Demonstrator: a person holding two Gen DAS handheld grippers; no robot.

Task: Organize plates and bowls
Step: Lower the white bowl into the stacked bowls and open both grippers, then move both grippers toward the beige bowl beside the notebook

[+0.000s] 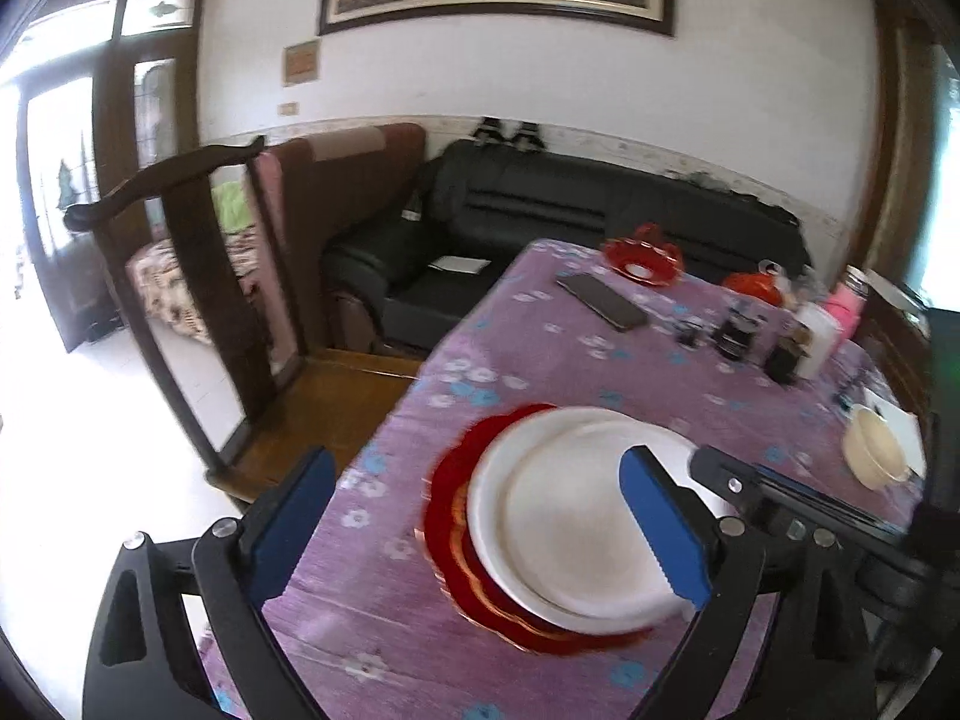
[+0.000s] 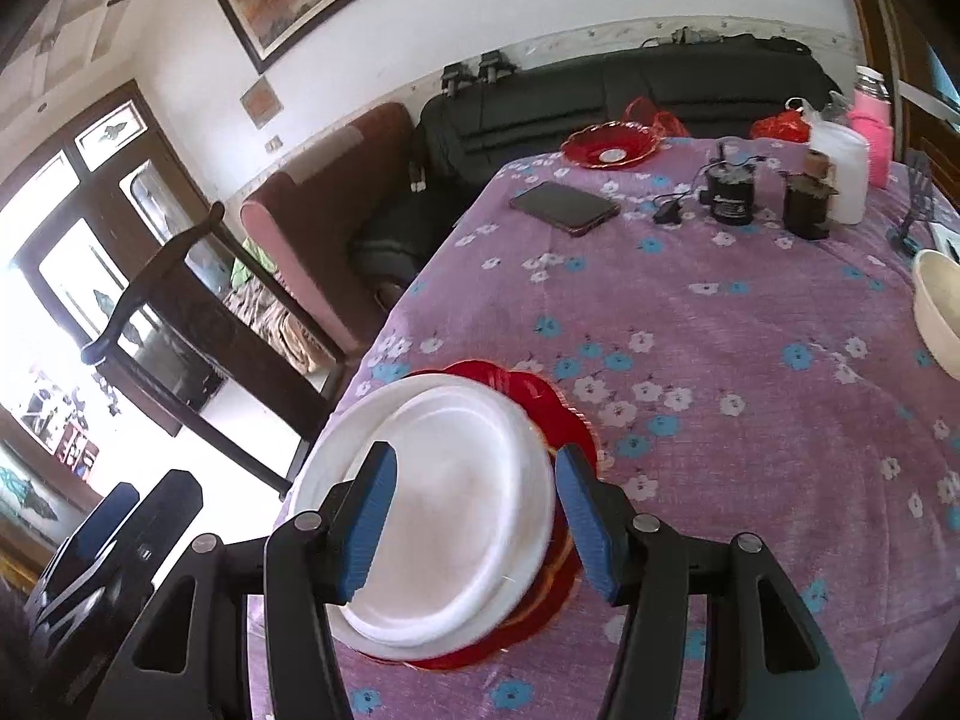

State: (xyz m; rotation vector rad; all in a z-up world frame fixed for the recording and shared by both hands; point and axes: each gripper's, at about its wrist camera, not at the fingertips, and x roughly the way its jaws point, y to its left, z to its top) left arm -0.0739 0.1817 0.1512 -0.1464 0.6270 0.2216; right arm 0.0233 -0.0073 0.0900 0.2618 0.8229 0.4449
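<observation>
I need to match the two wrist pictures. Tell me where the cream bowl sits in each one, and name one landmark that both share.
Left wrist view: the cream bowl sits at the right edge, on the purple floral tablecloth.
Right wrist view: the cream bowl is cut off by the right edge, mid-height.
Shared landmark: the dark phone, lying flat near the table's far end in front of the red dish.
</observation>
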